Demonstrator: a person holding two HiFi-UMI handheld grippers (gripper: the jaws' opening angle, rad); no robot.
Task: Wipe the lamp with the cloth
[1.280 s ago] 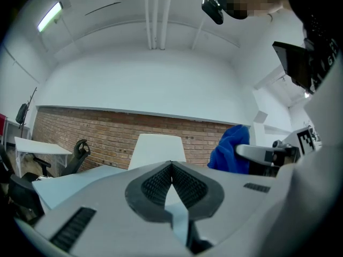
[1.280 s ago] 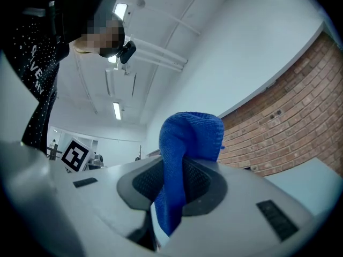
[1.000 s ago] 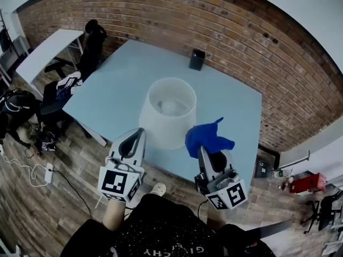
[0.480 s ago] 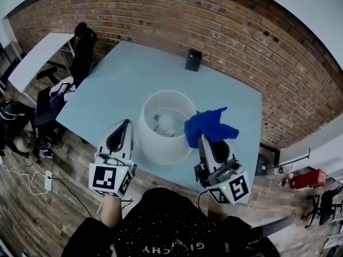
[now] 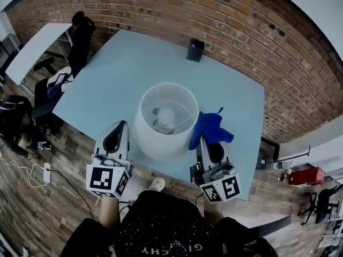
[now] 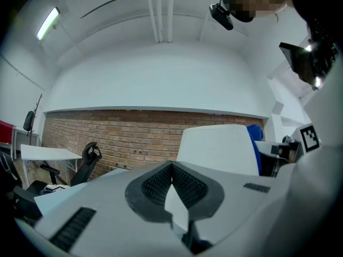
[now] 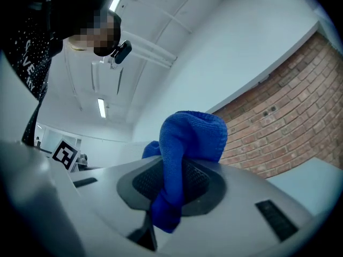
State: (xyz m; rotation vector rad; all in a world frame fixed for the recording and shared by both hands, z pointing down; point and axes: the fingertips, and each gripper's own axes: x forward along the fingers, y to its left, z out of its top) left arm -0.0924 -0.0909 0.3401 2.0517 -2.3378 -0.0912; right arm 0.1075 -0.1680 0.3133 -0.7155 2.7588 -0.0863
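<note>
Now the cloth [image 5: 210, 130] reaches the lamp [image 5: 155, 143]

Head view: over the past second we have brought the right gripper [image 5: 207, 143] in, so the cloth lies against the shade's right side. The left gripper [image 5: 119, 131] sits just beside its left.

Left gripper view: jaws closed on nothing, lamp ahead.

Right gripper view: jaws clamp the cloth.

We judge wiping is starting.

White lamp [image 5: 165, 121], deep blue cloth [image 5: 210, 128], pale blue table [image 5: 118, 84], red-brown brick-patterned wall [image 5: 257, 42], small black box [image 5: 195, 51], grey left gripper [image 5: 118, 133] and right gripper [image 5: 208, 143] with black-and-white square markers, black ridged pads [image 6: 155, 183], brown wood-grain floor [image 5: 48, 208]
</note>
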